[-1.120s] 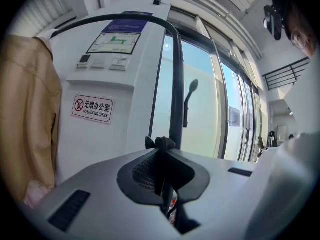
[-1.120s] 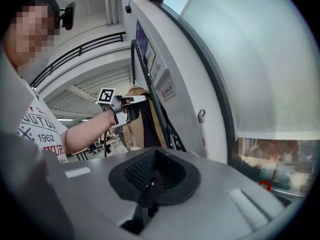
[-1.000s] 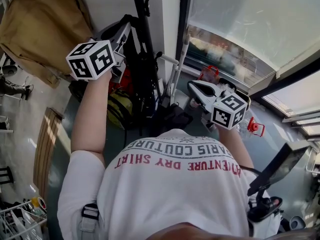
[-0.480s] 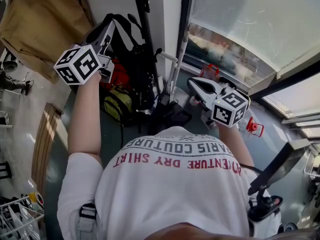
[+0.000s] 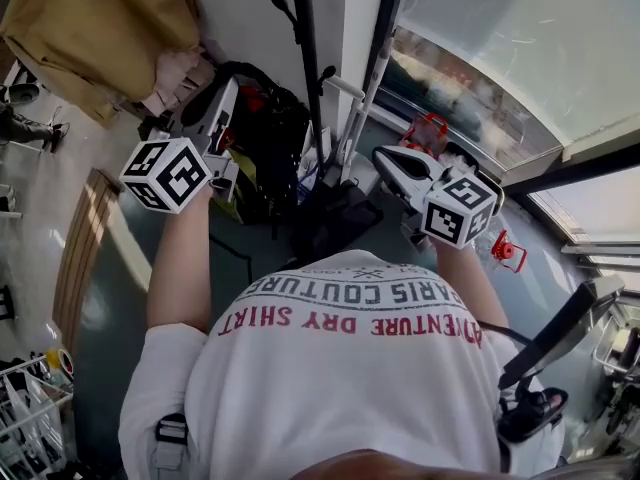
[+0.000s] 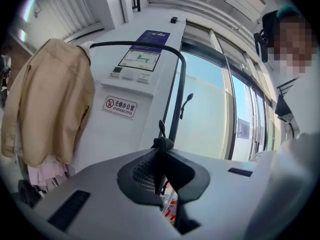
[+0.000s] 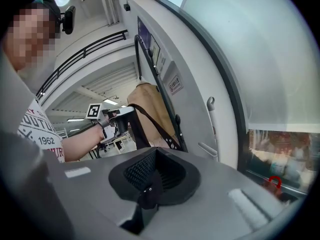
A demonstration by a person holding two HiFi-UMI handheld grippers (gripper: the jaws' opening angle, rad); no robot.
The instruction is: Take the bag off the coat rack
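Bag (image 5: 262, 140), black with red and yellow showing, sits at 11 o'clock in the head view, just on the 9 o'clock side of the coat rack (image 5: 306, 58) pole. Its strap (image 6: 135, 45) arcs overhead in the left gripper view and runs down into the left gripper (image 6: 161, 148), whose jaws are pinched tight on it. Whether the strap also catches a hook is hard to tell. The right gripper (image 7: 152, 174), at the pole's 4 o'clock, has its jaws together with nothing between them. A tan coat (image 5: 90, 28) hangs at 10 o'clock.
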